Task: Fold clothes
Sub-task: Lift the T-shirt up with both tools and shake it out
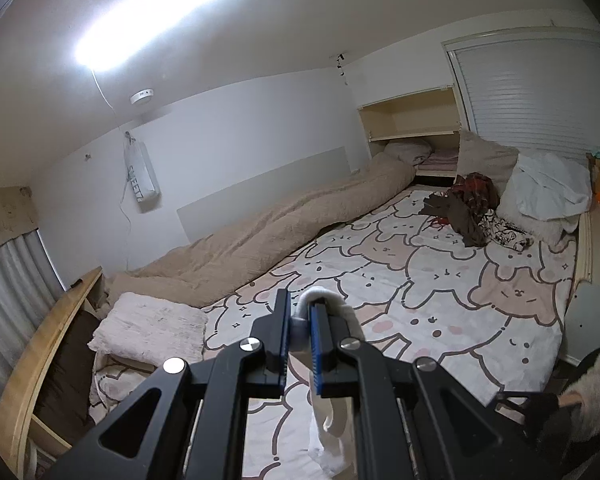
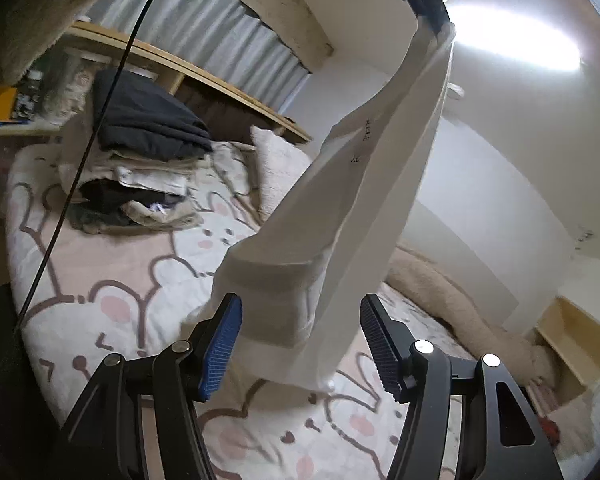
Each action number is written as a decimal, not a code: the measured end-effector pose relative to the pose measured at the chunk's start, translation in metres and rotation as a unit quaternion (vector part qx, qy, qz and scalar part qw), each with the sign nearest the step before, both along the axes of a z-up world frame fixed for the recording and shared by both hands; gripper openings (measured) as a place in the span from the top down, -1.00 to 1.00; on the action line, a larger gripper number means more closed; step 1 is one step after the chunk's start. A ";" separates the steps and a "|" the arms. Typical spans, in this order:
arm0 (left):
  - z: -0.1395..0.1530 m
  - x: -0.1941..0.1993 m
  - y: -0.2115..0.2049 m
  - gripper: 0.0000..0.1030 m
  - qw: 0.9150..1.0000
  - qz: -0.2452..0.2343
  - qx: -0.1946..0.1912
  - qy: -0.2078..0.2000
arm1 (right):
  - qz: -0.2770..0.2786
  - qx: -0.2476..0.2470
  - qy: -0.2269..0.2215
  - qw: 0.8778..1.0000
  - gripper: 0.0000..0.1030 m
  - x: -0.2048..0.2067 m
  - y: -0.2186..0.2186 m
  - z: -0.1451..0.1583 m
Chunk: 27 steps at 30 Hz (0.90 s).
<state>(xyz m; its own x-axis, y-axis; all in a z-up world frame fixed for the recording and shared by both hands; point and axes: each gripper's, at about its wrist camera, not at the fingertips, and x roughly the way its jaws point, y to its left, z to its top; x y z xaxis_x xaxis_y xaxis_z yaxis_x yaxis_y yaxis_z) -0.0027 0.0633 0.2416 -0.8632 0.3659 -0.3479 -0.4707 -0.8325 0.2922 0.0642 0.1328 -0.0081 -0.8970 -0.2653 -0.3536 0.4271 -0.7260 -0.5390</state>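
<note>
A long white sock hangs in the air over the bed. My left gripper is shut on its top end, and the white sock drops below the fingers. In the right wrist view that left gripper shows at the top, pinching the sock. My right gripper is open, its blue pads on either side of the sock's lower cuff end without closing on it. A pile of unfolded clothes lies at the far end of the bed.
The bed has a bear-print sheet. A beige duvet is rolled along the wall. A stack of folded clothes sits near the wooden footboard, beside a fluffy pillow. A black cable hangs at left.
</note>
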 end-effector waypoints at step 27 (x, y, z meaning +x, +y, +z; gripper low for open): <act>0.032 0.010 -0.050 0.82 0.993 0.071 0.043 0.083 | -0.183 0.090 0.109 0.973 0.93 -0.055 0.046 0.138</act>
